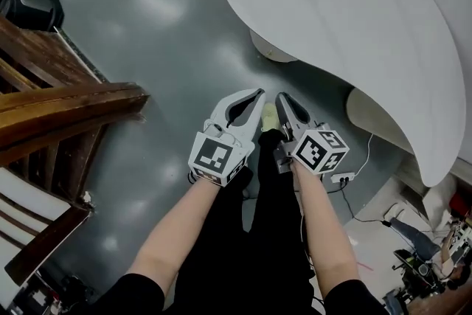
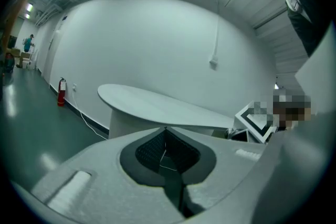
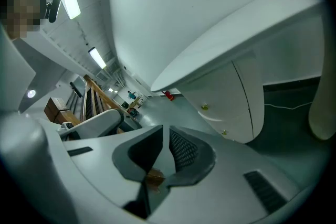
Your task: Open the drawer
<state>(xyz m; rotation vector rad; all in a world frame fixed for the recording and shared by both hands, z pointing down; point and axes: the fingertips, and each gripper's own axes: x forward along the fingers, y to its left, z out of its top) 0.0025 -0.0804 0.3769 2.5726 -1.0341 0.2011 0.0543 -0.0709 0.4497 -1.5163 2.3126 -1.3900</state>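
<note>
Grey floor (image 1: 147, 40); left hand-held gripper (image 2: 165, 132) closed; right (image 3: 164, 134) ajar.

Glossy grey floor (image 1: 147, 40), seen from above. Far right: white table (image 1: 346, 11) with a curved top, standing on the floor on 1 pale pedestal (image 1: 274, 49). Left: dark wooden stair rail (image 1: 66, 103). Near right: white power strip (image 1: 341, 178) and its cable lying on the floor. Far left: black bag (image 1: 29, 7).
</note>
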